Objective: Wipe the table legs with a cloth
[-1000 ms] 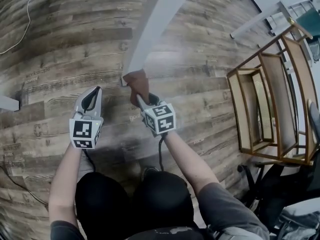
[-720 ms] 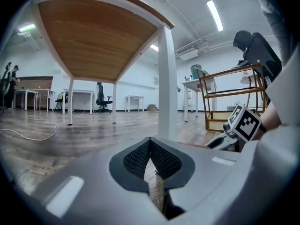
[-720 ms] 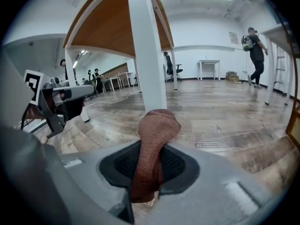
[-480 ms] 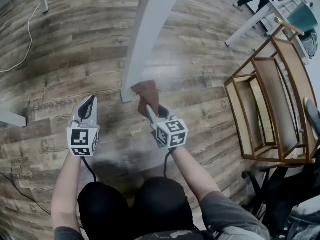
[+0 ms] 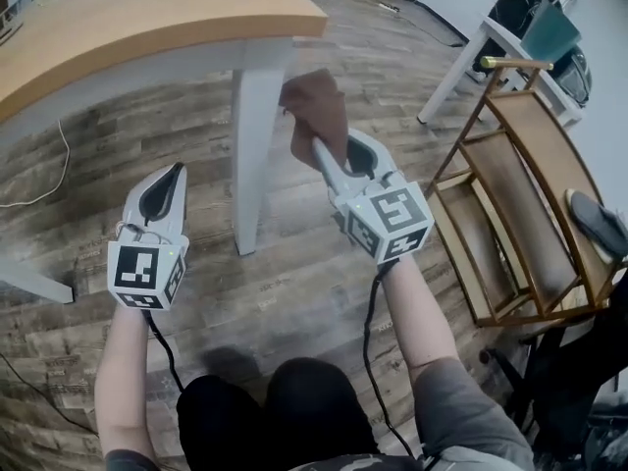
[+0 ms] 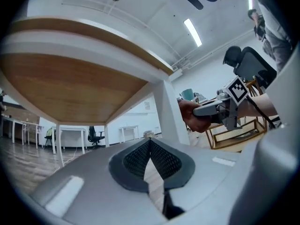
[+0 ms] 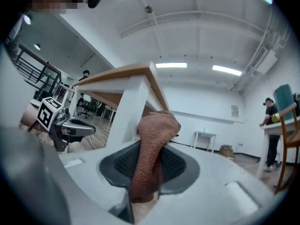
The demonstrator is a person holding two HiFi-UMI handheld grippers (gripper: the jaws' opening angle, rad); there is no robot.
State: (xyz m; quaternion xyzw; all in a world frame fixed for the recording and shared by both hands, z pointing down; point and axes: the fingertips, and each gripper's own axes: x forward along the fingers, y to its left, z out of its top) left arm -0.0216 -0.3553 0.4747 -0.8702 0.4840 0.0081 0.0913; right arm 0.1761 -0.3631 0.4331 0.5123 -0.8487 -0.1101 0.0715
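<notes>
A white table leg (image 5: 257,145) stands under a wooden tabletop (image 5: 128,18). My right gripper (image 5: 314,147) is shut on a brown cloth (image 5: 319,114), which presses against the right side of the leg near its top, just under the tabletop corner. In the right gripper view the cloth (image 7: 152,144) hangs between the pads, against the leg (image 7: 131,109). My left gripper (image 5: 177,170) hovers left of the leg, shut with nothing in it. The left gripper view shows the leg (image 6: 166,114) and the cloth (image 6: 187,117) beside it.
A wooden chair frame (image 5: 510,214) lies on the plank floor at the right. Beyond it stands another white table (image 5: 461,67), with a person (image 5: 515,3) behind it. A cable (image 5: 39,199) trails on the floor at the left, near another white leg (image 5: 29,283).
The right gripper has carried the cloth up the leg from its foot to just under the tabletop. The left gripper stayed left of the leg. The head view has tilted up.
</notes>
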